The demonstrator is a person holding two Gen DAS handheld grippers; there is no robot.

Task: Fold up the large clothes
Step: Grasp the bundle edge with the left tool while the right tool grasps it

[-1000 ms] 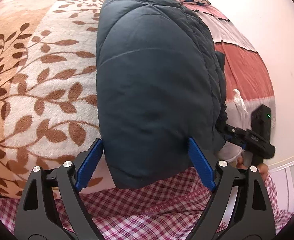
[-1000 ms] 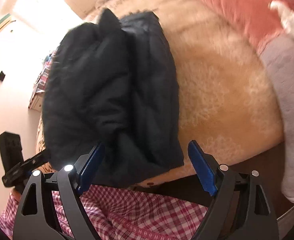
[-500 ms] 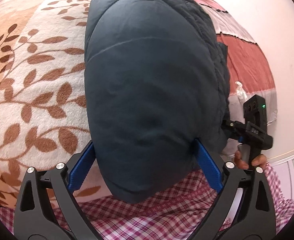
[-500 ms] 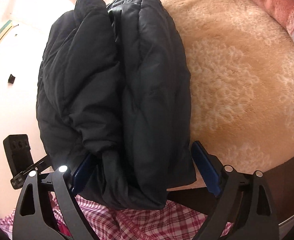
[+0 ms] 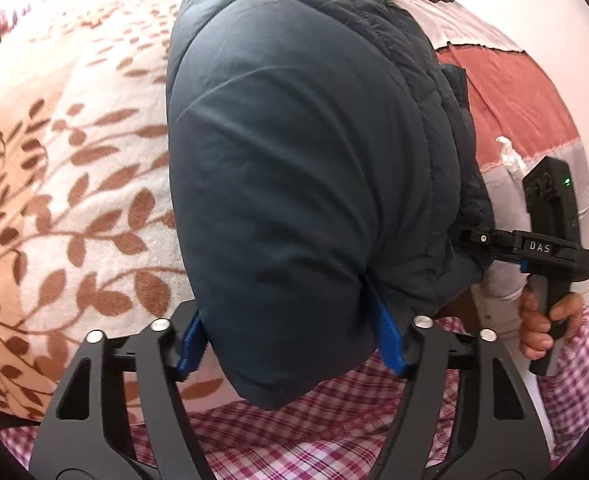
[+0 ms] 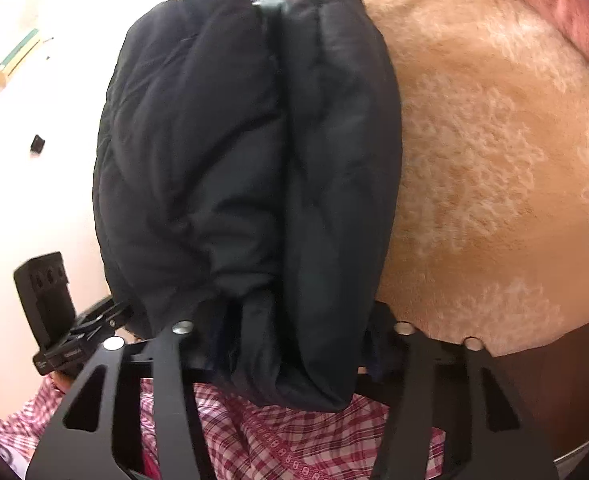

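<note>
On the left of the left wrist view spreads a fleecy cream and tan blanket printed with brown leafy branches (image 5: 74, 184), covering the bed. In the middle of that view lies the folded dark navy quilted puffer jacket (image 5: 294, 184), a thick padded bundle resting on the blanket, its near end hanging over the bed's edge above a pink and white checked garment (image 5: 326, 432) worn by the person. The left gripper (image 5: 290, 344) has just been closing its jaws, and its blue pads (image 5: 386, 336) now press into both sides of the jacket's near end, so it is clamped on the bundle. Further right, beyond the jacket, a rust-red and grey patchwork quilt (image 5: 510, 92) covers the bed up to a pale wall. At the right edge the person's right hand (image 5: 542, 320) grips the black handle of the other tool.

In the right wrist view, the left tool's black body (image 6: 50, 308) shows at the far left against a pale wall. In the centre the same jacket (image 6: 246, 168) appears as two fat folded layers side by side. The right gripper (image 6: 290, 344) has also just been closing, and its black fingers (image 6: 410, 364) squeeze the near end of the jacket between them; the pads themselves are hidden in the fabric. To the right lies the tan fleecy part of the blanket (image 6: 494, 160), with a dark brown bed edge (image 6: 554, 368) below it.
</note>
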